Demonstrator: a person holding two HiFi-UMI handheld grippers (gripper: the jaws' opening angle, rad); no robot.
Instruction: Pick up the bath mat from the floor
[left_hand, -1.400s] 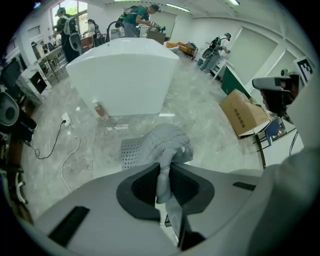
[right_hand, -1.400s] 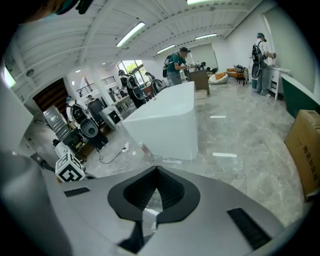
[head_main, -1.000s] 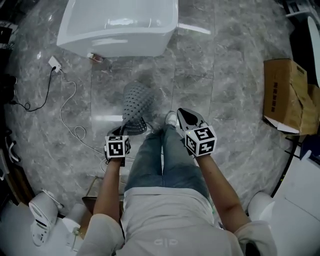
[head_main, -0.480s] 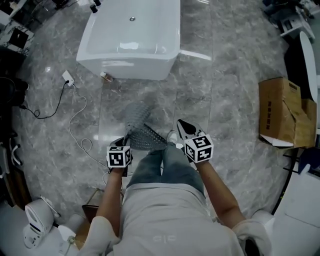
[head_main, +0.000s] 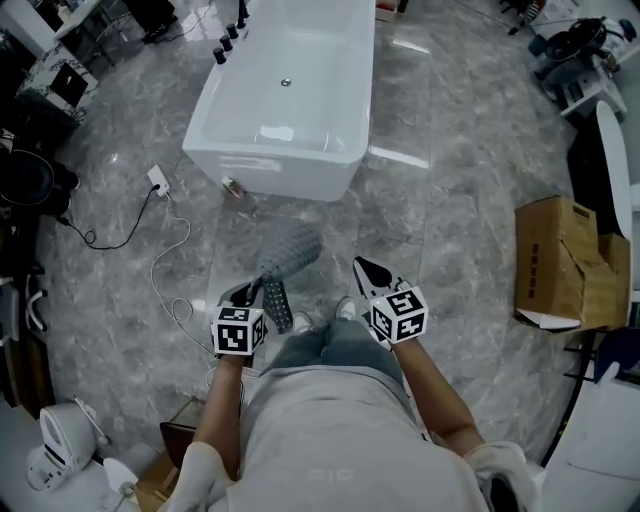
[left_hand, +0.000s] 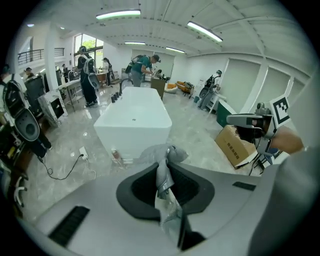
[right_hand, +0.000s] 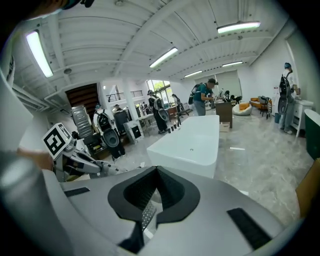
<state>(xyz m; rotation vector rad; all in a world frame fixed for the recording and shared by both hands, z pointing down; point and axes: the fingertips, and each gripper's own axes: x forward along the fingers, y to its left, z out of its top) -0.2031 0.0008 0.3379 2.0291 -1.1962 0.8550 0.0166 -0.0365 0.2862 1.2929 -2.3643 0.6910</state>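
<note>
The grey perforated bath mat (head_main: 288, 250) hangs crumpled off the floor in front of the person's feet. My left gripper (head_main: 245, 293) is shut on its edge. In the left gripper view the mat (left_hand: 167, 155) is bunched between the closed jaws of that gripper (left_hand: 169, 185), and a fold stands up past the tips. My right gripper (head_main: 368, 270) is level with it to the right, with jaws together and apart from the mat. In the right gripper view a perforated strip of the mat (right_hand: 147, 214) shows through the slit below the tips of that gripper (right_hand: 156, 172).
A white bathtub (head_main: 290, 100) stands ahead on the grey marble floor. A white cable (head_main: 170, 270) and plug (head_main: 158, 181) lie at the left. A cardboard box (head_main: 560, 265) sits at the right, and a toilet (head_main: 50, 455) at the lower left. People stand beyond the tub (left_hand: 87, 75).
The mat has come up off the floor and now hangs folded from my left gripper. The head view has risen and tilted forward, so more of the tub shows. Both grippers stay close together.
</note>
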